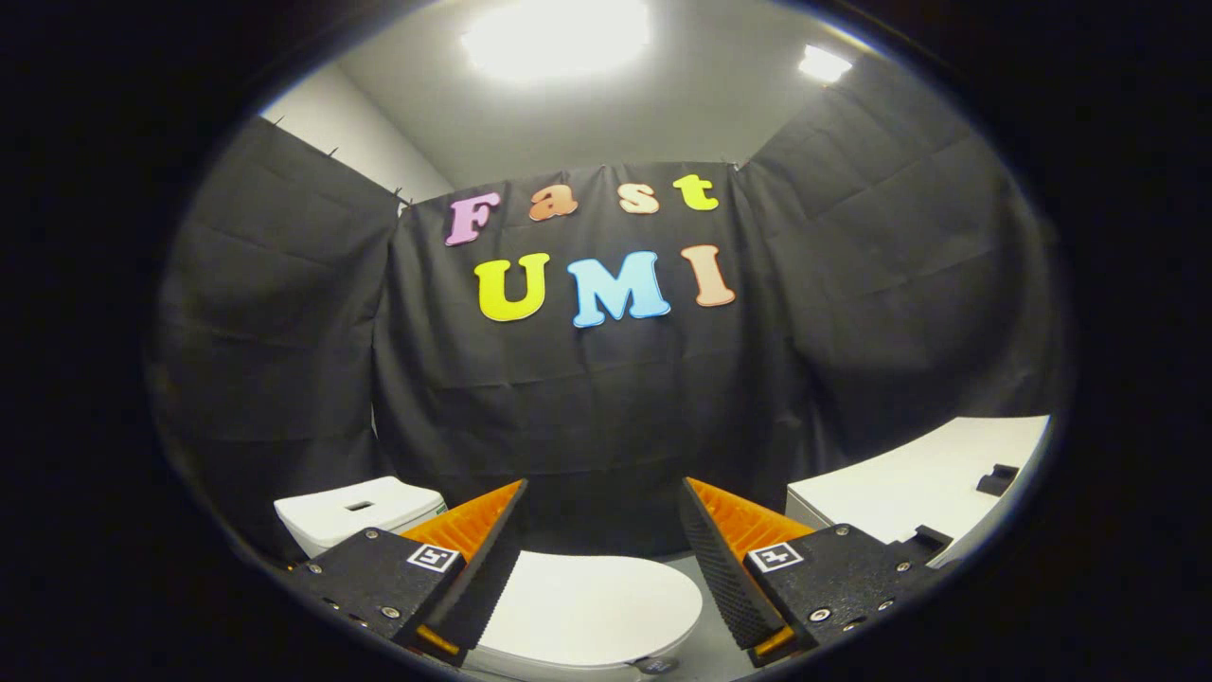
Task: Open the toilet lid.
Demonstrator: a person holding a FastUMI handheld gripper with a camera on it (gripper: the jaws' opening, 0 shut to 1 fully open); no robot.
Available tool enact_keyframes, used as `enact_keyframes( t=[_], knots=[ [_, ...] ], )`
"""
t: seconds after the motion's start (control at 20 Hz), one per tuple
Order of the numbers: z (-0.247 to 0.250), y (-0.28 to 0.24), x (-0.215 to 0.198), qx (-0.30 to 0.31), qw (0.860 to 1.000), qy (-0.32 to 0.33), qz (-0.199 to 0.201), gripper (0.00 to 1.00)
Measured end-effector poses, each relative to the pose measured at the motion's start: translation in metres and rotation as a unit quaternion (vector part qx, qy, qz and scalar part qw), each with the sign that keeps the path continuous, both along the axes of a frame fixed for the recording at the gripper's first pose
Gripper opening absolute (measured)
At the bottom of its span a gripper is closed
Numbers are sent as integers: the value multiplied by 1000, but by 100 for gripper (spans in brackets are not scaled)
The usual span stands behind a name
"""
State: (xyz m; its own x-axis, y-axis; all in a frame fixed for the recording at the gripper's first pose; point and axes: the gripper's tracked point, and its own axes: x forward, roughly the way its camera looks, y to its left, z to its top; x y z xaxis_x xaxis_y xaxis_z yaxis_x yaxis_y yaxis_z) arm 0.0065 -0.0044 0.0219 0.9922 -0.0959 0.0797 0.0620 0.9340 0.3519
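Gripper (601,530) spread wide above closed toilet lid (587,597), cistern (355,511) behind, white tabletop (909,483) alongside, lid's near rim cut off.

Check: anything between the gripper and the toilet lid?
Nothing visible. The gripper is open and empty, and the closed lid lies below and between the fingers, with only open air in the gap. The tank sits off beyond the left finger.

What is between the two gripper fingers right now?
In the gripper view, the open gripper holds nothing; the shut white toilet lid lies below the gap between its fingers, not touched.
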Motion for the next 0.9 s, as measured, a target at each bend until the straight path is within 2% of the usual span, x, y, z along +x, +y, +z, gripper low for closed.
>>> enact_keyframes(
  t=[0.3,0.6,0.75,0.9],
  knots=[
    [-26,-14,-4,122,991,5,-52,96],
    [-62,1,-4,168,984,39,-55,96],
    [-93,13,-7,204,975,67,-56,95],
    [-127,21,-12,255,961,93,-59,96]
  ],
)
